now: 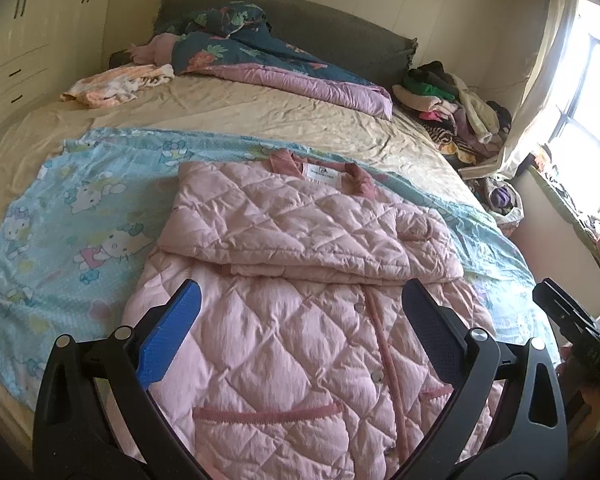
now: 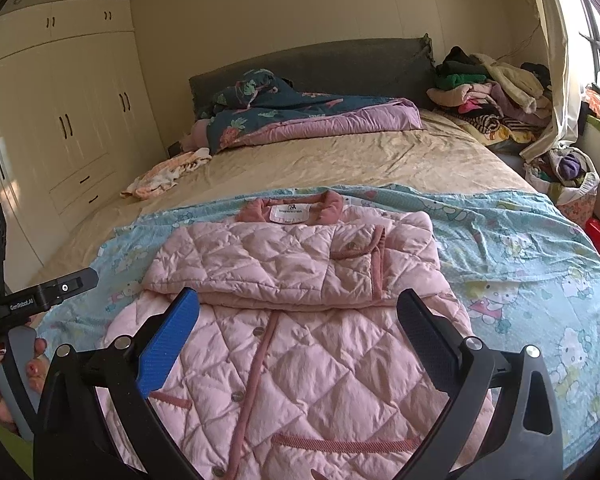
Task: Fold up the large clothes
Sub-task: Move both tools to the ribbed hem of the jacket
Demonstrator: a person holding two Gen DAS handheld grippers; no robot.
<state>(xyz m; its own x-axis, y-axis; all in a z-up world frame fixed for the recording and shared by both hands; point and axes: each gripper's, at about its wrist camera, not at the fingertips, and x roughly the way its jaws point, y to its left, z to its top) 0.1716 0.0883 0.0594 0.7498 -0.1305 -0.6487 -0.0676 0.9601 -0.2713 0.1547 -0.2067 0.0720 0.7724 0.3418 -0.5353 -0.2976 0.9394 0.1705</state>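
Because a big garment needs a flat and wide place, the bed (image 1: 228,120) serves as work surface, and a light blue cartoon sheet (image 1: 60,220) is spread over its near part, probably to keep the clothes clean; on this sheet lies the pink quilted jacket (image 1: 300,320), front side up, collar away from the person and hem close to the grippers; both sleeves (image 2: 280,264) are already folded across the chest, so I judge that the next step is to bring the lower part up toward the collar; the pile of clothes (image 2: 492,96) waits at the far right corner, beside the window; the left gripper (image 1: 300,308) hovers above the lower part of the jacket with jaws spread wide and holding nothing; the right gripper (image 2: 298,308) does the same, its jaws also wide apart and empty, likely ready to take the hem.
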